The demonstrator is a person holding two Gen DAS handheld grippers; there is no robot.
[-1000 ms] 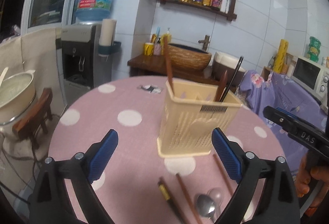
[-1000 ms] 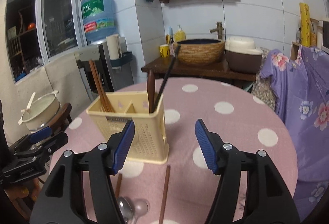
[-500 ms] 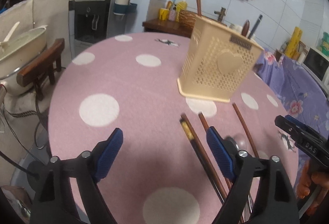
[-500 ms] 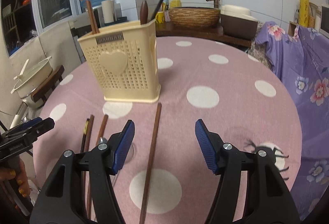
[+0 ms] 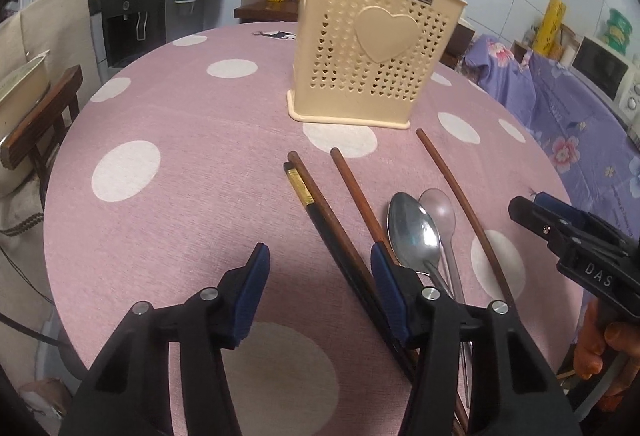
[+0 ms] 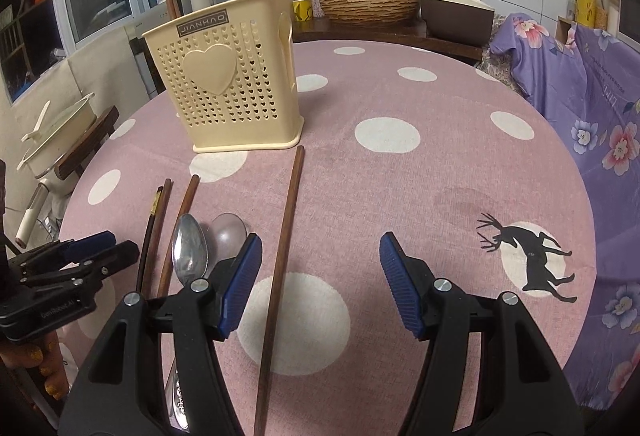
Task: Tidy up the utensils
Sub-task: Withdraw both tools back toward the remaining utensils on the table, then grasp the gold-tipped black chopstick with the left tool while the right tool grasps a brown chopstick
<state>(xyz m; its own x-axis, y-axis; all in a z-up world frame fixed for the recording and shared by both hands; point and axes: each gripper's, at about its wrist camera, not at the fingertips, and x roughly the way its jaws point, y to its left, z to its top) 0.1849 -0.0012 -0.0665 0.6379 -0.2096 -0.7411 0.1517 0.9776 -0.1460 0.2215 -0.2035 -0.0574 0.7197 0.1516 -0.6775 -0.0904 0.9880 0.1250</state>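
Observation:
A cream utensil holder (image 5: 372, 48) with a heart stands on the pink dotted table; it also shows in the right wrist view (image 6: 232, 76) with chopsticks and a dark handle in it. Loose on the cloth lie a black chopstick (image 5: 316, 208), brown chopsticks (image 5: 360, 196) (image 6: 284, 256), a metal spoon (image 5: 412, 232) (image 6: 189, 252) and a clear spoon (image 5: 438, 208) (image 6: 228, 234). My left gripper (image 5: 318, 256) is open and empty, low over the black and brown chopsticks. My right gripper (image 6: 320, 256) is open and empty, with the long brown chopstick just inside its left finger.
The round table (image 6: 440, 172) has a deer print (image 6: 528, 260) at the right. A purple flowered cover (image 6: 600, 84) lies beyond the right edge. A chair with a pot (image 5: 28, 112) stands at the left. A sink counter (image 6: 372, 8) is behind.
Both grippers have dropped down and drawn back from the holder toward the loose utensils near the table's front. The left jaws have narrowed a little. Nothing was picked up.

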